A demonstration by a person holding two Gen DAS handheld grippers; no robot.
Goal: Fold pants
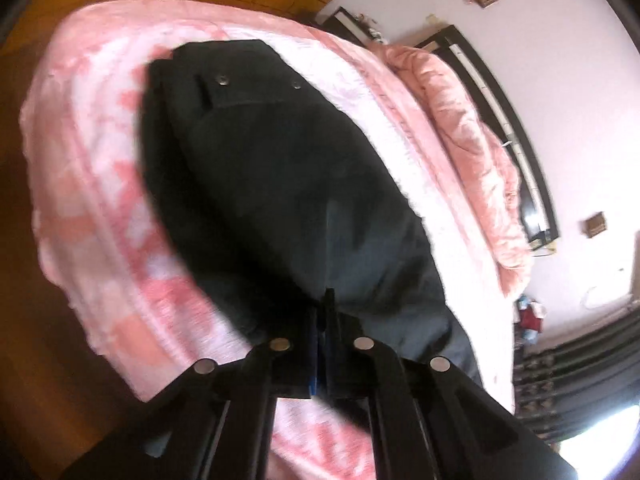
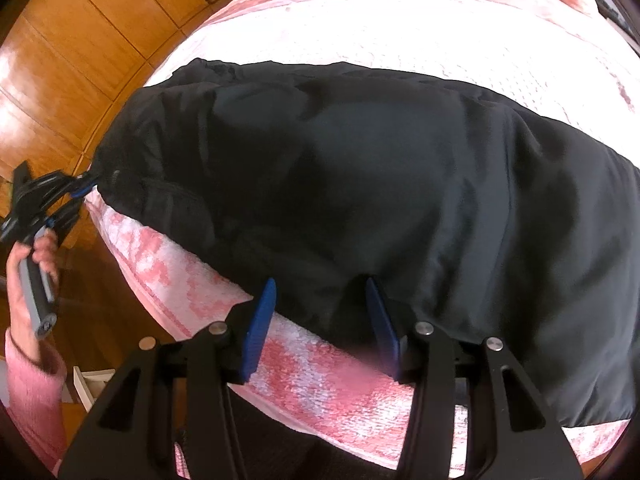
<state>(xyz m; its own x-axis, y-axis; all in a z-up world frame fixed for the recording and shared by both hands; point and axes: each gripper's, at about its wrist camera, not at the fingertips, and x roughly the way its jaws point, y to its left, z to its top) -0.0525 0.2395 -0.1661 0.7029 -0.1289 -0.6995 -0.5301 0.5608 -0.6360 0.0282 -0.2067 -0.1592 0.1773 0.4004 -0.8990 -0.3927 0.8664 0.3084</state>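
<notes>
Right hand-held gripper (image 2: 320,312) spread over black pants (image 2: 360,168), left hand-held gripper (image 1: 323,312) pinching pants hem

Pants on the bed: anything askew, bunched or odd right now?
Only minor: the black pants lie rumpled, not flat, on the pink bedspread, one end pinched in the shut left gripper. The right gripper is open at the near edge. No damage visible.

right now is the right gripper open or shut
Open: the right gripper has its blue fingers spread apart at the pants edge.
</notes>
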